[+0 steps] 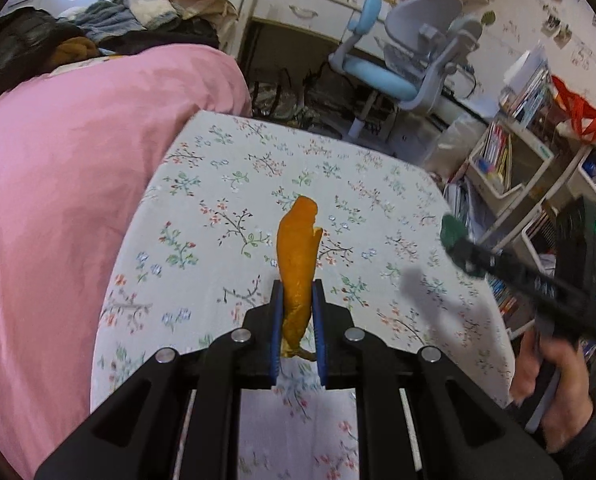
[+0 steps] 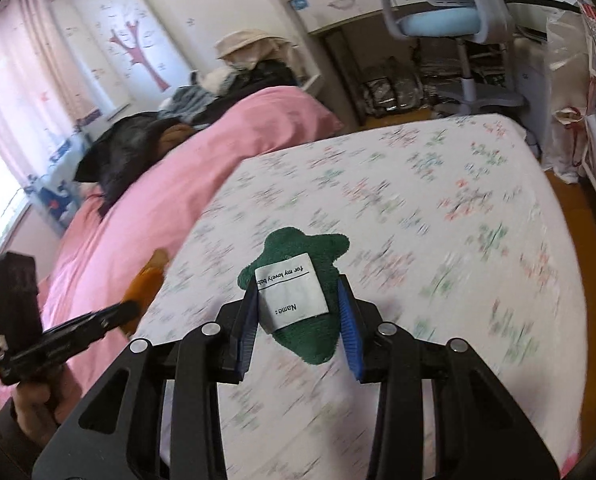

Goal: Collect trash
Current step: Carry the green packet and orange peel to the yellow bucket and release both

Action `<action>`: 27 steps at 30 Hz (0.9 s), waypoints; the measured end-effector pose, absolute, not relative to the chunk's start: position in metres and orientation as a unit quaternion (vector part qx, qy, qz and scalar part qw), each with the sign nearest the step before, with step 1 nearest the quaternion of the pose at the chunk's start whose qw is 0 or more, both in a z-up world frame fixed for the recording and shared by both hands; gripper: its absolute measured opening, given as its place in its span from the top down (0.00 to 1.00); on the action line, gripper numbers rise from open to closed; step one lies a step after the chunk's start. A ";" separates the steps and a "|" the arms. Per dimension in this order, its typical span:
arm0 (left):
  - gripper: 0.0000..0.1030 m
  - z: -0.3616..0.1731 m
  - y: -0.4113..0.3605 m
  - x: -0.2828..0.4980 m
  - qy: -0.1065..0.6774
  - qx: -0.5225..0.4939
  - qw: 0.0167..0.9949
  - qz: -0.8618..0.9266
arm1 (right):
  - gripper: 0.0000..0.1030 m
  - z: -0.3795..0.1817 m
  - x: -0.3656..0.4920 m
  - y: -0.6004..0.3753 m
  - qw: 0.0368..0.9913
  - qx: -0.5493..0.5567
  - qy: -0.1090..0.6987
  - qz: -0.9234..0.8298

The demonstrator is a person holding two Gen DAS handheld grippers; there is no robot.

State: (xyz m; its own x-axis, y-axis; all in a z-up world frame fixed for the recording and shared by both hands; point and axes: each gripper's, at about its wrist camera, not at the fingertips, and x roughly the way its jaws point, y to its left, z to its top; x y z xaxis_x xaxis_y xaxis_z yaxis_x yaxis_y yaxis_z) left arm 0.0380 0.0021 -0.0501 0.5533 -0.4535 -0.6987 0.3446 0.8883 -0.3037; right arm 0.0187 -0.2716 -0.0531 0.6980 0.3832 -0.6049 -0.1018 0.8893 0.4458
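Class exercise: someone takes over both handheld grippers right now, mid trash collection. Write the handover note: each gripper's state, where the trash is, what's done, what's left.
Left gripper: shut on the orange peel, held up above the floral sheet.
Right gripper: shut on the green fabric piece with a white name label, also lifted off the bed.
Done: both items picked up; no other trash shows on the sheet.
Left: carry both to a bin. None is in view, so find it first. The pink duvet lies beside the sheet.
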 end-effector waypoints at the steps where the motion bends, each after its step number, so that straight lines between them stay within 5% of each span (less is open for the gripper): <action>1: 0.86 -0.049 0.004 0.031 0.410 -0.068 0.881 -0.226 | 0.66 -0.053 0.010 -0.266 0.901 0.193 0.364 0.139; 27: 0.86 -0.053 0.019 -0.084 0.382 -0.034 0.900 -0.209 | 0.66 -0.066 -0.193 -0.179 0.888 0.152 0.379 0.214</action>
State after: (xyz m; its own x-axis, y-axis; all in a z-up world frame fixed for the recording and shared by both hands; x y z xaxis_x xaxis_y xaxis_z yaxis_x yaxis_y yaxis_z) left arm -0.0840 0.0188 -0.0534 0.6206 -0.4012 -0.6737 0.3500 0.9106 -0.2199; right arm -0.1929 -0.1794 -0.0657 0.6217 0.4948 -0.6072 -0.2650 0.8624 0.4314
